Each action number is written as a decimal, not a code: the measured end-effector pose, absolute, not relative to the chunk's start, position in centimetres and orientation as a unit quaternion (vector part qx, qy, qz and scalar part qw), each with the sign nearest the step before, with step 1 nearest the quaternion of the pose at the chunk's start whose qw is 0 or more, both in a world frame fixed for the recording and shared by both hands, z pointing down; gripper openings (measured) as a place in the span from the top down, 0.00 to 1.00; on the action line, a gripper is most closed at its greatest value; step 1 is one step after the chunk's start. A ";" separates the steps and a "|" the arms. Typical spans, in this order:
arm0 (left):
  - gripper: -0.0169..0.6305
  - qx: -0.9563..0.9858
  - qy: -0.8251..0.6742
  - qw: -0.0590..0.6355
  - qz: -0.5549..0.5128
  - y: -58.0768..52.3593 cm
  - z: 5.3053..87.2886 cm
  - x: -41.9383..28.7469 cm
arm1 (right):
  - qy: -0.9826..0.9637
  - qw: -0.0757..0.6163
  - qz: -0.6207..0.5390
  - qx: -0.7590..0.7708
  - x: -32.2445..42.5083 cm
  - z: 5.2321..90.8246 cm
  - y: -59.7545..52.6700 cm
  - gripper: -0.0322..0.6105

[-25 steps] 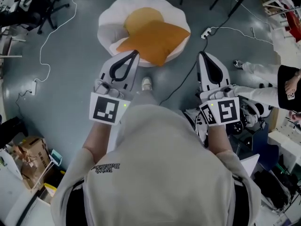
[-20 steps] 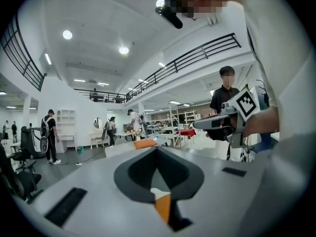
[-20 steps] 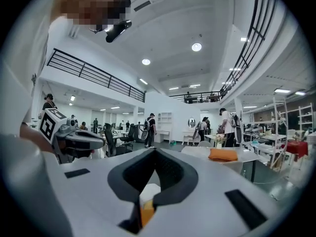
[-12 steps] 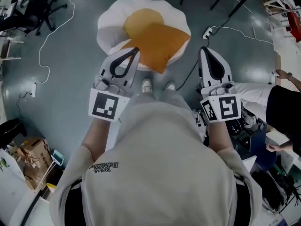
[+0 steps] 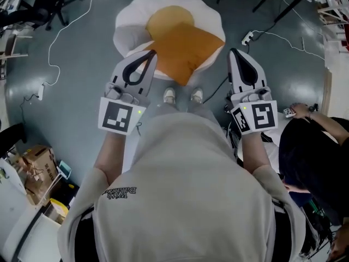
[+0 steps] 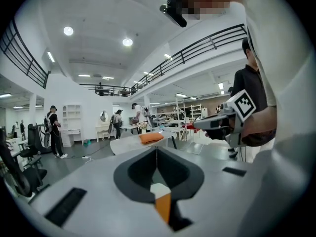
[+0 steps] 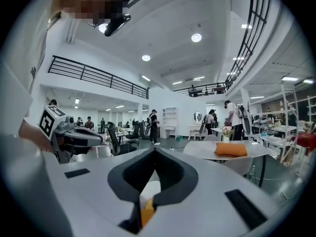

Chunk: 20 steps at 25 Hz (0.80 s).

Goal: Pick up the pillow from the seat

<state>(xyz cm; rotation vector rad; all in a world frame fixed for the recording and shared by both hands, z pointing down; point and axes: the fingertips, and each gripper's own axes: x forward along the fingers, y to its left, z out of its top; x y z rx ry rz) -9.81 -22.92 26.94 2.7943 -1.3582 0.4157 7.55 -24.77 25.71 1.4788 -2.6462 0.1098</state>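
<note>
An orange pillow point(image 5: 182, 48) lies on a round white seat point(image 5: 128, 23) on the floor ahead of me. In the left gripper view the pillow point(image 6: 150, 138) shows small, on the seat point(image 6: 126, 145), straight beyond the jaw tips. The right gripper view has the pillow point(image 7: 231, 150) off to the right. My left gripper point(image 5: 151, 53) is shut and empty, its tip over the pillow's near left edge in the head view. My right gripper point(image 5: 234, 52) is shut and empty, just right of the seat. Both are held in the air, short of the pillow.
Cables and a power strip point(image 5: 246, 37) lie on the grey floor point(image 5: 82, 75) around the seat. A person in black point(image 5: 313, 152) crouches at my right. Office chairs point(image 5: 32, 7) stand at the far left, cardboard boxes point(image 5: 32, 165) at the near left. My feet point(image 5: 182, 96) are just before the seat.
Both grippers have moved forward towards the seat, still shut. The person at the right has shifted and now crouches closer to my right side.
</note>
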 end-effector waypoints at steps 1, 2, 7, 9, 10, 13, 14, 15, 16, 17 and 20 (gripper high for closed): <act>0.96 0.891 -0.434 0.006 0.135 -23.4 27.3 -9.7 | -0.870 0.057 0.042 0.488 7.8 26.2 -25.3 0.94; 0.96 0.890 -0.434 0.008 0.137 -23.8 27.6 -9.6 | -0.869 0.060 0.048 0.488 8.0 26.8 -25.7 0.94; 0.96 0.888 -0.431 0.019 0.157 -26.1 30.6 -9.9 | -0.861 0.074 0.093 0.495 8.7 30.5 -27.7 0.94; 0.96 0.890 -0.424 0.025 0.166 -27.2 32.6 -10.1 | -0.855 0.084 0.113 0.499 8.9 32.6 -28.5 0.94; 0.96 0.892 -0.418 0.023 0.171 -27.7 33.6 -10.3 | -0.852 0.089 0.122 0.502 8.9 33.6 -28.9 0.94; 0.95 0.896 -0.402 0.013 0.187 -29.2 36.4 -10.7 | -0.841 0.105 0.141 0.511 8.8 36.5 -30.1 0.93; 0.95 0.896 -0.402 0.017 0.187 -29.7 37.2 -10.8 | -0.838 0.109 0.150 0.513 8.9 37.5 -30.6 0.93; 0.95 0.897 -0.402 0.025 0.182 -30.3 37.9 -10.9 | -0.835 0.112 0.160 0.514 8.9 38.6 -31.1 0.91; 0.95 0.897 -0.404 0.037 0.177 -30.8 38.7 -11.0 | -0.832 0.114 0.173 0.514 9.0 39.8 -31.6 0.87; 0.94 0.896 -0.405 0.050 0.174 -31.3 39.5 -11.2 | -0.829 0.118 0.185 0.514 8.9 41.1 -32.1 0.83; 0.78 0.895 -0.399 0.083 0.185 -32.3 43.0 -11.3 | -0.819 0.138 0.211 0.515 8.9 44.8 -33.1 0.73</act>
